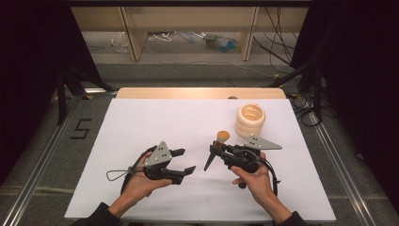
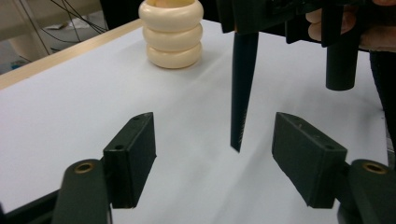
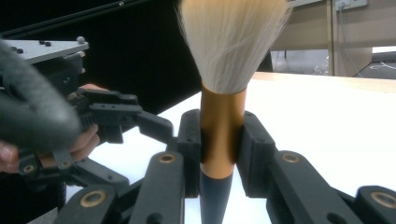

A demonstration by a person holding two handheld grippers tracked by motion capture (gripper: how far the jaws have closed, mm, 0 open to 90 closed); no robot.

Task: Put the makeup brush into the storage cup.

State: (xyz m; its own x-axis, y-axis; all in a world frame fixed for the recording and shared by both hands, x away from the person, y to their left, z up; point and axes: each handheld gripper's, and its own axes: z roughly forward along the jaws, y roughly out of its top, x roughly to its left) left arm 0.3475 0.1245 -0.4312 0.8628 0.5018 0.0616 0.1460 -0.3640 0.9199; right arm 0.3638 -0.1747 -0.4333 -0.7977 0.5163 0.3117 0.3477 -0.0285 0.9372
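Note:
A make-up brush (image 1: 221, 139) with pale bristles, a gold ferrule and a dark tapered handle is clamped in my right gripper (image 1: 218, 149), which is shut on the ferrule (image 3: 223, 126). The bristles (image 3: 231, 42) point up and away, and the handle tip (image 2: 242, 93) hangs down above the white table. My left gripper (image 1: 185, 160) is to the left of the brush with its jaws wide apart. In the left gripper view the handle hangs beyond the gap of the left gripper (image 2: 219, 158), apart from both pads. A cream ribbed holder (image 1: 250, 120) stands at the back right.
A white sheet (image 1: 141, 122) covers the table, with a wooden edge (image 1: 197, 92) at the far side. The cream holder (image 2: 172, 32) stands beyond the brush. Cables and shelf legs lie on the floor behind. My left hand and gripper (image 3: 116, 121) appear at the left of the right gripper view.

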